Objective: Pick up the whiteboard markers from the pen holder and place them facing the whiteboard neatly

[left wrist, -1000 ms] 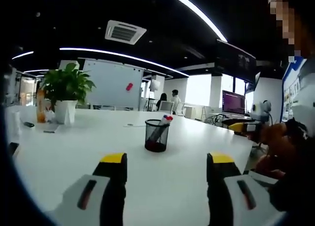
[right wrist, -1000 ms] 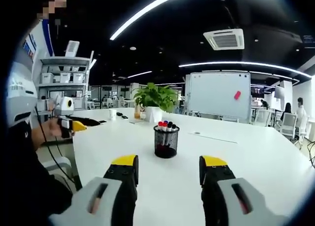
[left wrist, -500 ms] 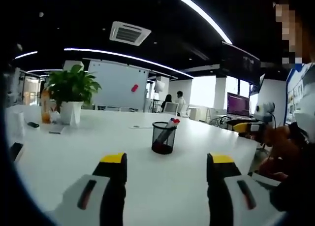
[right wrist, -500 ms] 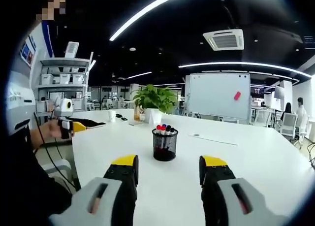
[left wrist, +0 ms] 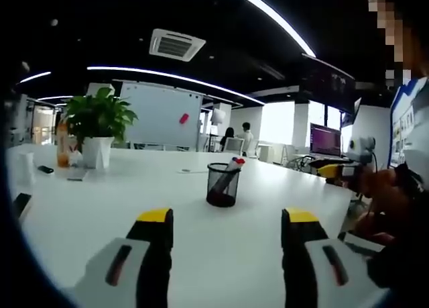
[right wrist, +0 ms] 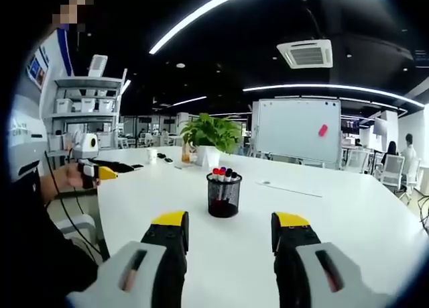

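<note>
A black mesh pen holder [left wrist: 222, 184] [right wrist: 223, 195] stands upright on the white table [left wrist: 87, 207] [right wrist: 348, 214], with several whiteboard markers [right wrist: 224, 174] [left wrist: 232, 165] sticking out of its top. My left gripper [left wrist: 228, 221] is open, well short of the holder, nothing between its yellow-tipped jaws. My right gripper [right wrist: 230, 224] is also open and empty, the holder ahead between its jaws. The left gripper [right wrist: 94, 168] also appears at the left of the right gripper view, held by a hand. A whiteboard [left wrist: 159, 115] [right wrist: 300, 129] stands beyond the table.
A potted green plant [left wrist: 97, 128] [right wrist: 210, 140] sits on the table's far side, with an orange bottle [left wrist: 62, 147] and small items beside it. A thin flat strip [right wrist: 289, 188] lies on the table past the holder. People sit at the back [left wrist: 238, 137]. Shelves [right wrist: 84, 110] stand at the left.
Both views shifted slightly as the hands moved; the pen holder sits a little differently in frame. Both grippers stay open and nothing on the table has moved.
</note>
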`<action>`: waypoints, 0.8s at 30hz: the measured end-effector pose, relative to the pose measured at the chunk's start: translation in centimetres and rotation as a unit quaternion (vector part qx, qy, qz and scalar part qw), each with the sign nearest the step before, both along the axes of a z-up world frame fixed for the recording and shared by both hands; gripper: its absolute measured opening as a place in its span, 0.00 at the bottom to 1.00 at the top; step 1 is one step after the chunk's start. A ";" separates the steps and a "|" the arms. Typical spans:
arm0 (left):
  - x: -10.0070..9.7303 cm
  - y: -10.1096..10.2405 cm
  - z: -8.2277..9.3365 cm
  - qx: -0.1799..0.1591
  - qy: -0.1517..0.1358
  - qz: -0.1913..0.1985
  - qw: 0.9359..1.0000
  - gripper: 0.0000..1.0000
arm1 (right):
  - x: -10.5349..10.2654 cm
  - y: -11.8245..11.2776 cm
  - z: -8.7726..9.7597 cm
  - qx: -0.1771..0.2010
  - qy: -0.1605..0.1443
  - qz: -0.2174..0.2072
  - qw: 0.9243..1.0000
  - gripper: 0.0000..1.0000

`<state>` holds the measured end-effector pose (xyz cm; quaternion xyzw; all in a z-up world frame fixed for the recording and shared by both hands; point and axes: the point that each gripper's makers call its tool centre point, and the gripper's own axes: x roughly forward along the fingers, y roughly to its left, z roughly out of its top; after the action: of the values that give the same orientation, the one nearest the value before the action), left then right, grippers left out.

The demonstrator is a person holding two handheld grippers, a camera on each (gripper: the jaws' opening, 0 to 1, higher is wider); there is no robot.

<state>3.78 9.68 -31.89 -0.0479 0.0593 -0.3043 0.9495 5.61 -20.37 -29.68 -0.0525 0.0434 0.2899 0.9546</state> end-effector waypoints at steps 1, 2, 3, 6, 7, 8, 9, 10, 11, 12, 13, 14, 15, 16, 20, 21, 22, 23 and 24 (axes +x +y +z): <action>0.0 0.0 -0.1 0.001 0.000 0.000 1.000 0.66 | 0.0 0.0 0.0 -0.001 0.000 0.000 1.000 0.52; -0.1 0.0 -0.1 0.003 0.001 0.000 1.000 0.66 | 0.0 0.1 0.0 -0.002 0.000 0.001 1.000 0.52; -0.1 0.1 -0.2 0.003 0.002 0.001 1.000 0.66 | -0.1 0.1 0.0 -0.003 0.000 0.001 1.000 0.52; -0.1 0.3 -0.2 0.005 0.002 0.003 1.000 0.66 | 0.0 0.3 -0.1 -0.006 0.000 0.002 1.000 0.52; -0.1 0.4 -0.1 0.005 0.001 0.004 1.000 0.66 | 0.0 0.3 -0.1 -0.006 -0.001 0.002 1.000 0.52; -0.1 0.5 -0.1 0.004 0.000 0.004 1.000 0.66 | 0.0 0.3 -0.1 -0.007 -0.001 0.002 1.000 0.52; -0.1 0.5 0.0 0.003 -0.001 0.004 1.000 0.66 | 0.1 0.3 0.0 -0.006 -0.002 0.002 1.000 0.52; -0.1 0.5 0.0 0.003 -0.002 0.004 1.000 0.66 | 0.1 0.4 0.1 -0.005 -0.003 0.002 1.000 0.52; -0.1 0.4 0.0 0.003 -0.002 0.003 1.000 0.66 | 0.1 0.4 0.1 -0.005 -0.003 0.003 1.000 0.52; -0.1 0.4 0.0 0.003 -0.002 0.002 1.000 0.66 | 0.1 0.4 0.2 -0.005 -0.004 0.002 1.000 0.52; -0.2 0.3 -0.1 0.003 -0.001 0.000 1.000 0.65 | 0.2 0.4 0.2 -0.005 -0.004 0.002 1.000 0.52; -0.2 0.2 -0.2 0.004 0.001 -0.001 1.000 0.65 | 0.2 0.4 0.3 -0.006 -0.004 0.002 1.000 0.52; -0.2 0.1 -0.3 0.005 0.001 -0.002 1.000 0.65 | 0.2 0.4 0.3 -0.006 -0.004 0.002 1.000 0.52; -0.2 0.1 -0.3 0.005 0.002 -0.003 1.000 0.65 | 0.3 0.3 0.3 -0.006 -0.004 0.001 1.000 0.52; -0.3 0.0 -0.5 0.005 0.003 -0.004 1.000 0.65 | 0.4 0.3 0.3 -0.007 -0.004 0.001 1.000 0.52; -0.2 0.1 -0.5 0.004 0.003 -0.003 1.000 0.65 | 0.5 0.3 0.3 -0.007 -0.004 0.000 1.000 0.52; -0.2 0.1 -0.5 0.003 0.003 -0.002 1.000 0.65 | 0.5 0.4 0.3 -0.007 -0.004 0.000 1.000 0.52; -0.2 0.2 -0.5 0.003 0.003 -0.001 1.000 0.65 | 0.5 0.4 0.3 -0.008 -0.003 0.001 1.000 0.52; -0.2 0.3 -0.5 0.003 0.002 0.000 1.000 0.65 | 0.6 0.4 0.3 -0.009 -0.003 0.001 1.000 0.52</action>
<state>3.53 10.00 -32.34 -0.0461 0.0623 -0.3045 0.9494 6.17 -19.92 -29.40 -0.0620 0.0431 0.2904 0.9539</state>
